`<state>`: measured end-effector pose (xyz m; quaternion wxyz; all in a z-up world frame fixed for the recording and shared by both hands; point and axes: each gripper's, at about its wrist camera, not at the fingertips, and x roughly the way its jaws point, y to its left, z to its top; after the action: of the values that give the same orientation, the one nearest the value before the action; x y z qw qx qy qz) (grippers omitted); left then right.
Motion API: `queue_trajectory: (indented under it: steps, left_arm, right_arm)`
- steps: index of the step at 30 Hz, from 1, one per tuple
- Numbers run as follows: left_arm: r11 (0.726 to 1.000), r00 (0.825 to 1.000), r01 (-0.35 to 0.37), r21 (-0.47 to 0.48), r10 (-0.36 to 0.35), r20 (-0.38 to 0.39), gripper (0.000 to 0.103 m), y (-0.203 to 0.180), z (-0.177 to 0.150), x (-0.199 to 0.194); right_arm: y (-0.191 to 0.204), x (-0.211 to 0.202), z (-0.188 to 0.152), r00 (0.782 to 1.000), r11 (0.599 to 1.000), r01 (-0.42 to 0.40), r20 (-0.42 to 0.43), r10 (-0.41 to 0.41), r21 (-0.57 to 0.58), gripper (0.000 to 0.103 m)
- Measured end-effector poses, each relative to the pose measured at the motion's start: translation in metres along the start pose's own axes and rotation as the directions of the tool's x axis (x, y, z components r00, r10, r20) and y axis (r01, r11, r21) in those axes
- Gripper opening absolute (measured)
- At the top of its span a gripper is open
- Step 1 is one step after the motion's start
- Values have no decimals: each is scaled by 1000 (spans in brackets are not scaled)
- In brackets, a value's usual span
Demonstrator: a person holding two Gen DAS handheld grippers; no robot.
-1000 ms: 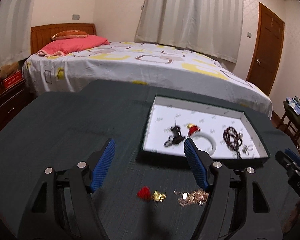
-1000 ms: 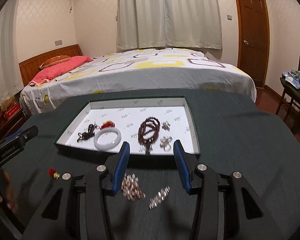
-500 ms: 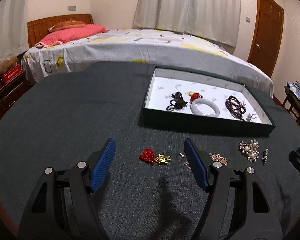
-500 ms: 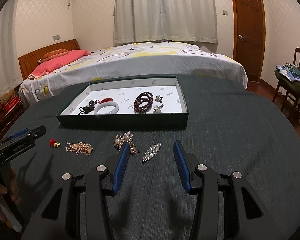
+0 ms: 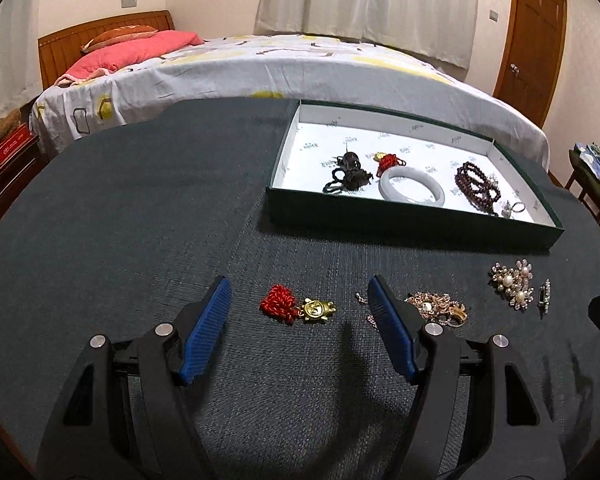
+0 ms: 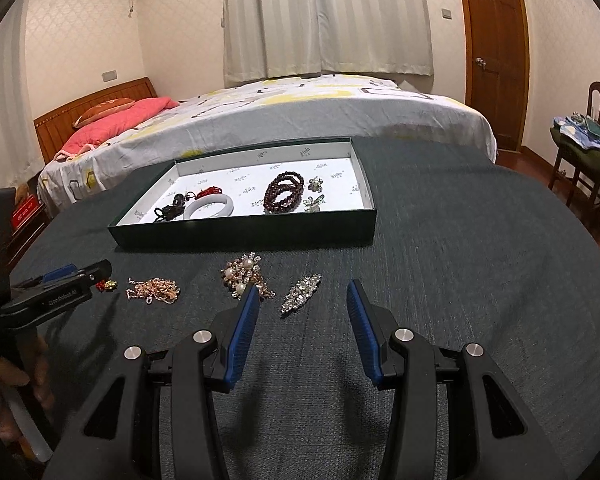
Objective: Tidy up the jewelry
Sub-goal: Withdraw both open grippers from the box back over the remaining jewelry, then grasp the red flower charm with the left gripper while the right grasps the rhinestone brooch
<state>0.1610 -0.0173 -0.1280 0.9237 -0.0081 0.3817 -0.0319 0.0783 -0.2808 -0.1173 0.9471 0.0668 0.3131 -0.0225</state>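
Observation:
A dark green tray (image 5: pixel 400 222) (image 6: pixel 244 236) with a white lining holds a white bangle (image 5: pixel 412 190), a dark bead bracelet (image 6: pixel 284 196), a black cord piece (image 5: pixel 346 174) and a red charm. On the dark tablecloth lie a red-and-gold charm (image 5: pixel 296 307), a rose-gold chain (image 5: pixel 436 306) (image 6: pixel 154 290), a pearl brooch (image 5: pixel 514 282) (image 6: pixel 244 274) and a crystal brooch (image 6: pixel 302 298). My left gripper (image 5: pixel 300 300) is open around the red-and-gold charm. My right gripper (image 6: pixel 302 298) is open around the crystal brooch.
The round table (image 6: pixel 480 260) has a dark cloth. A bed (image 6: pixel 320 108) stands close behind it. A chair with clothes (image 6: pixel 584 140) is at the right, and a wooden door (image 6: pixel 496 52) is behind. The left gripper shows in the right wrist view (image 6: pixel 60 288).
Both grippers have pulled back from the tray and lowered toward the loose jewelry on the cloth. Both stayed open. No jewelry has moved.

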Motion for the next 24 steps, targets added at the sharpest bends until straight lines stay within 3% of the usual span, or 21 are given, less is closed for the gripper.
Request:
queue_trajectory:
  steps: [7,8,9,12,21,24]
  left_arm:
    - [1000,999,4,-8,-4,-49,67,2,3,11]
    - [1000,998,7,-13,-7,-63,64,3,3,14]
    - [1000,997,11,-17,-12,-76,55,3,3,16]
    - [999,995,11,-31,-14,-101,50,6,2,21]
    - [1000,995,5,-20,-7,-102,47,5,1,20]
    - [1000,995,-7,-2,7,-103,34,3,1,21]
  right_arm:
    - [0,6,-2,1000,1000,-3,-21,4,3,45]
    - [-1,6,-3,1000,1000,-3,-22,3,4,45]
    - [-1,6,-3,1000,1000,-3,-23,3,4,45]
    - [-1,6,-3,1000,1000,-2,-23,2,3,46]
    - [-1,8,-3,1000,1000,1,-27,-1,3,45]
    - [-1,9,-3,1000,1000,1,-31,-1,5,46]
